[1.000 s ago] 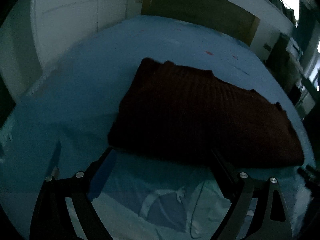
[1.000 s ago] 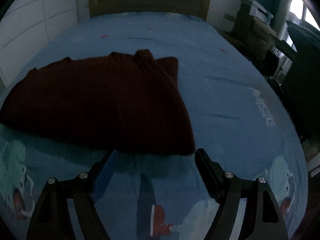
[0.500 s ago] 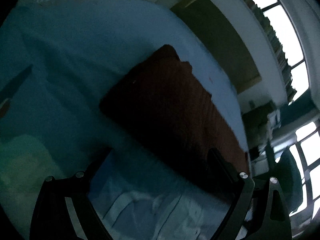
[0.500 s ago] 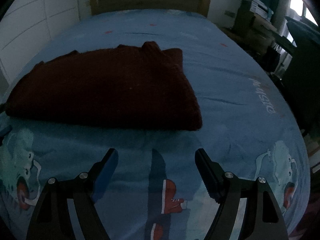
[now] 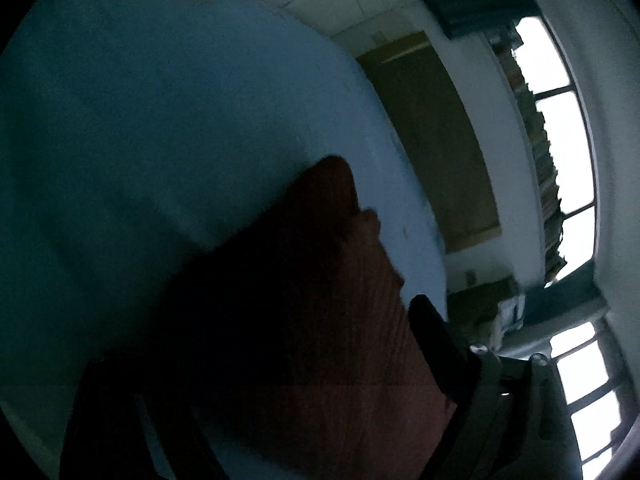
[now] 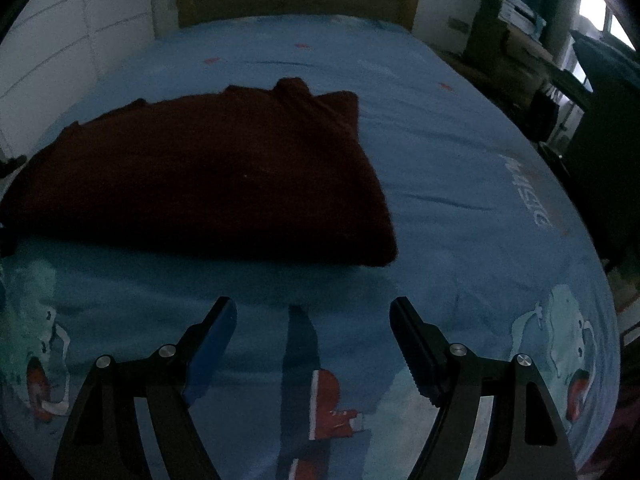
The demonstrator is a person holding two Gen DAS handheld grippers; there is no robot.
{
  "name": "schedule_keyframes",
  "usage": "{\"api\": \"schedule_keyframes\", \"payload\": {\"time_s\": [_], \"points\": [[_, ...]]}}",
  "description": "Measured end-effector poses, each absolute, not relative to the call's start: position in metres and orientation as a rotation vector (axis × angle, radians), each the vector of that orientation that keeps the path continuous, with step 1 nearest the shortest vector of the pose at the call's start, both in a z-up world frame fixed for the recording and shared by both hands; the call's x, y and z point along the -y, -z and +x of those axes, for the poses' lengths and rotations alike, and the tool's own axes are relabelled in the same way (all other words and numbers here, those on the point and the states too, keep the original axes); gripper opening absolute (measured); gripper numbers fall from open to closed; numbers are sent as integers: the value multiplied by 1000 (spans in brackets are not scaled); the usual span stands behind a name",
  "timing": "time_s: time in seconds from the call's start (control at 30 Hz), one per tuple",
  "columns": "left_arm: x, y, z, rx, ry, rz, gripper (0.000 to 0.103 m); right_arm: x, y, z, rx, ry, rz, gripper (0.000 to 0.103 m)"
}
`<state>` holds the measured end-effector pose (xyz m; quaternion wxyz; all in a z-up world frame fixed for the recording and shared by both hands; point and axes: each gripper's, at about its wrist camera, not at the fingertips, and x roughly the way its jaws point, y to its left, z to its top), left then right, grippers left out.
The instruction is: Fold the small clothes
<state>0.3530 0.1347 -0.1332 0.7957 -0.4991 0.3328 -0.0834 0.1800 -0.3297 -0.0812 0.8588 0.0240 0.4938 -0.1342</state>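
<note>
Maroon ribbed knit, the sweater [image 6: 200, 176] lies folded flat on the blue printed bedsheet [image 6: 460, 168], near the middle of the bed and left of the right gripper's line. It looks soft, thick and limp, likely to sag and drag on the sheet, so a hold at a corner or along the near folded edge, pinching every layer, seems best. The right gripper [image 6: 312, 320] hovers level just short of that near edge, jaws spread wide and holding nothing. The left gripper [image 5: 280, 360] is rolled steeply sideways, the sweater [image 5: 304, 320] filling the space between its jaws; whether they are pinching it I cannot tell.
</note>
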Motion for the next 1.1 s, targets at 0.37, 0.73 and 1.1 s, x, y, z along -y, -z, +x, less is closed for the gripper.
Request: {"api": "schedule_keyframes", "payload": {"time_s": [0.37,0.73,1.1], "points": [[-153,138,358,-778,149,-1121,22,355,80,172,-1029,317,97,80],[-122,97,367,-783,164,-1034,19,381,75,153,-1003,333,184,80],[-47,49,381,-762,310,-1086,19,420,61,124,-952,395,250,80]]}}
